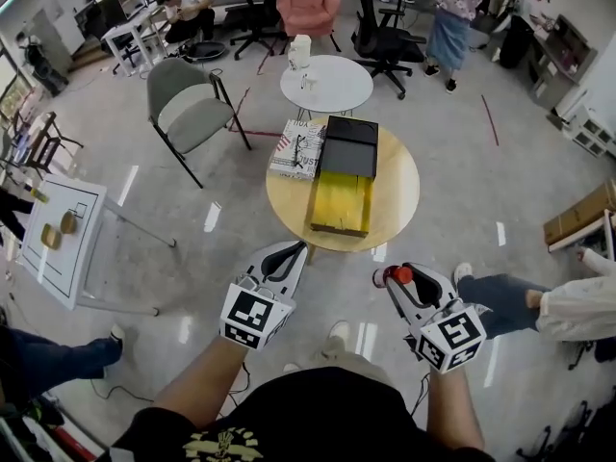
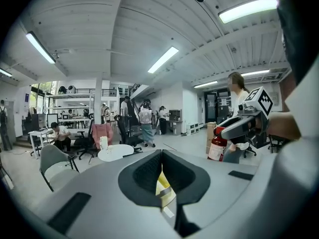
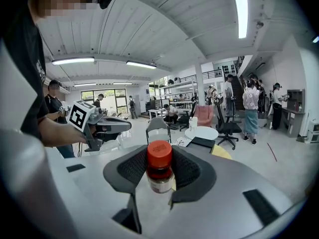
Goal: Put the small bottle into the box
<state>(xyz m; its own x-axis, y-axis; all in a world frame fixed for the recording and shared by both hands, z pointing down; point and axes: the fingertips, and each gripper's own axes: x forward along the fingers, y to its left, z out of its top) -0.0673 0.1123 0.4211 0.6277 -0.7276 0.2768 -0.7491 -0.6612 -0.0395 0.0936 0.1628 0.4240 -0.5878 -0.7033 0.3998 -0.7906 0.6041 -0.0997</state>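
Gripping the bottle [image 3: 159, 169] in our right claw [image 1: 400, 279], left claw [image 1: 293, 252] closed empty, we face the box [image 1: 340, 203] at 12 o'clock.

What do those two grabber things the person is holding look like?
The left gripper and right gripper are light grey, with black textured pads and a white cube of black square markers each. The person wears a black short-sleeved shirt.

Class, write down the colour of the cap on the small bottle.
Red. The cap on the small bottle shows best in the right gripper view.
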